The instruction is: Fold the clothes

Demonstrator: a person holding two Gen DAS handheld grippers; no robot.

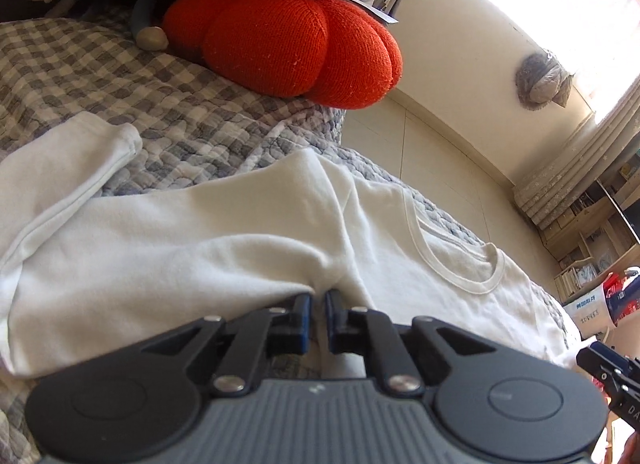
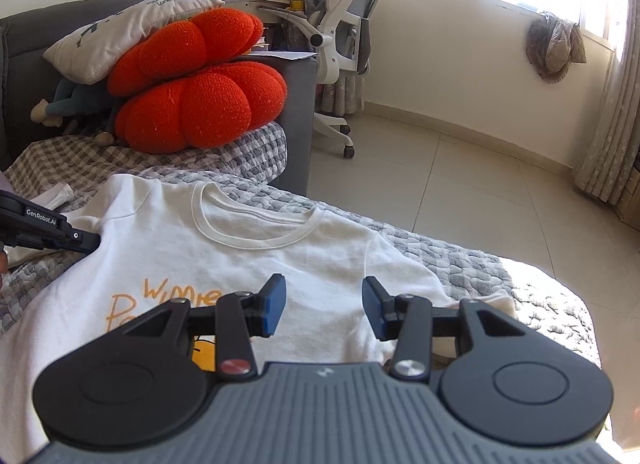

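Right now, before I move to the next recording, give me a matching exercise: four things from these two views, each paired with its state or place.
Things:
1. left hand-held gripper
2. right hand-held gripper
3. white T-shirt
4. red cushions

States or places:
A. stacked at the far end of the bed
B. open, above the shirt, holding nothing
C. shut on a fold of white fabric
D. spread front up on the checked quilt

Pairs: 1-C, 2-B, 3-D, 4-A

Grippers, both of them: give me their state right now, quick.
Left gripper: shut on a pinched fold of the white T-shirt.
Right gripper: open, holding nothing, above the T-shirt.
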